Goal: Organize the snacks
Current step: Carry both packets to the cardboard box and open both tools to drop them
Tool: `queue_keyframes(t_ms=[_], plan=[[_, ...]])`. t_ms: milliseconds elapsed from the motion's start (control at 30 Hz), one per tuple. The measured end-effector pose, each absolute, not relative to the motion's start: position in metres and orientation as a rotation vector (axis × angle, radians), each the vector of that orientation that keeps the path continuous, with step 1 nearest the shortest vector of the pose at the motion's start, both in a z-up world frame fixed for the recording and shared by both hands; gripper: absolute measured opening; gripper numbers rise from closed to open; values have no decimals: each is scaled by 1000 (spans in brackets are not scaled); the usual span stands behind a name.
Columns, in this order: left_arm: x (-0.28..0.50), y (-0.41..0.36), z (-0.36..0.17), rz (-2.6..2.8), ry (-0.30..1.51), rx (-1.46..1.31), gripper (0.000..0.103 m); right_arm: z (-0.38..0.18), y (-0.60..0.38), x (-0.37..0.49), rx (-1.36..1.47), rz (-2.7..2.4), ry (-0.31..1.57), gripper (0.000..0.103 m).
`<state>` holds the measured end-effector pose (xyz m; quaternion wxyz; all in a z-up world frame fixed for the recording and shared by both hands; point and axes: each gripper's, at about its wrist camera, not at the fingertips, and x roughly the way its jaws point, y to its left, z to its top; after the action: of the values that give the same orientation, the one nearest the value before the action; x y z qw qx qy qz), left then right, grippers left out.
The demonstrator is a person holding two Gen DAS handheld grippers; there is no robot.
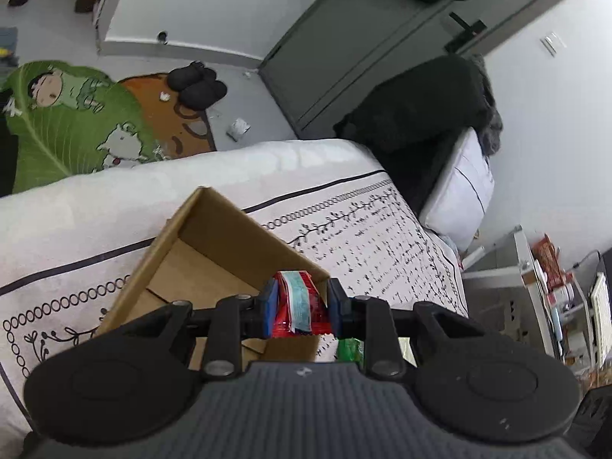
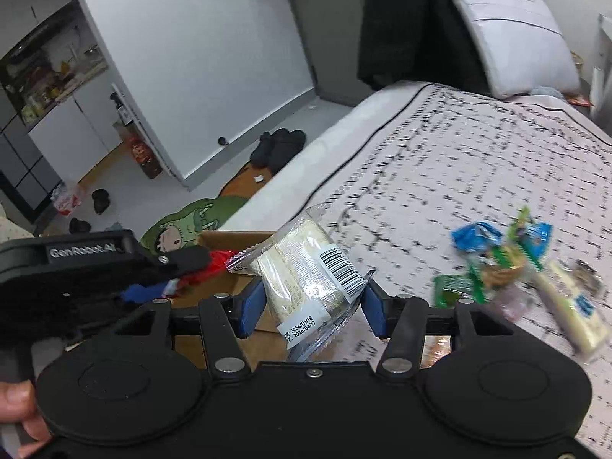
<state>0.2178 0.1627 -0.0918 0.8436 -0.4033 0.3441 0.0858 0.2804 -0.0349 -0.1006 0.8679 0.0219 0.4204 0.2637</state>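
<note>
An open cardboard box [image 1: 214, 252] lies on the patterned bedspread [image 1: 382, 237]. My left gripper [image 1: 300, 304] is shut on a red snack packet [image 1: 302, 302] and hangs over the box's right corner. In the right wrist view my right gripper [image 2: 311, 302] is shut on a clear-wrapped pale cake with a barcode label [image 2: 306, 271], held beside the box [image 2: 237, 287]. The left gripper [image 2: 153, 283] with its red packet [image 2: 210, 264] shows at the left there, above the box. A pile of loose snacks [image 2: 508, 267] lies on the bed at the right.
A green packet [image 1: 350, 348] lies on the bed just right of the box. A long pale wrapped snack [image 2: 573, 310] lies at the pile's right. A pillow [image 2: 512, 38] and dark clothing [image 1: 417, 103] sit at the bed's head. Slippers [image 1: 199, 84] and a green rug [image 1: 69, 122] are on the floor.
</note>
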Motion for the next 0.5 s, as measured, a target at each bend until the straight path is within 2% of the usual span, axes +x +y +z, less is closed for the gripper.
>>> queue_keyframes(t_ms=[233, 500], plan=[[216, 182, -99, 197, 684, -906, 27, -109, -5, 284, 42, 574, 900, 52], [215, 197, -108, 254, 683, -978, 40, -115, 11, 287, 53, 586, 920, 55]])
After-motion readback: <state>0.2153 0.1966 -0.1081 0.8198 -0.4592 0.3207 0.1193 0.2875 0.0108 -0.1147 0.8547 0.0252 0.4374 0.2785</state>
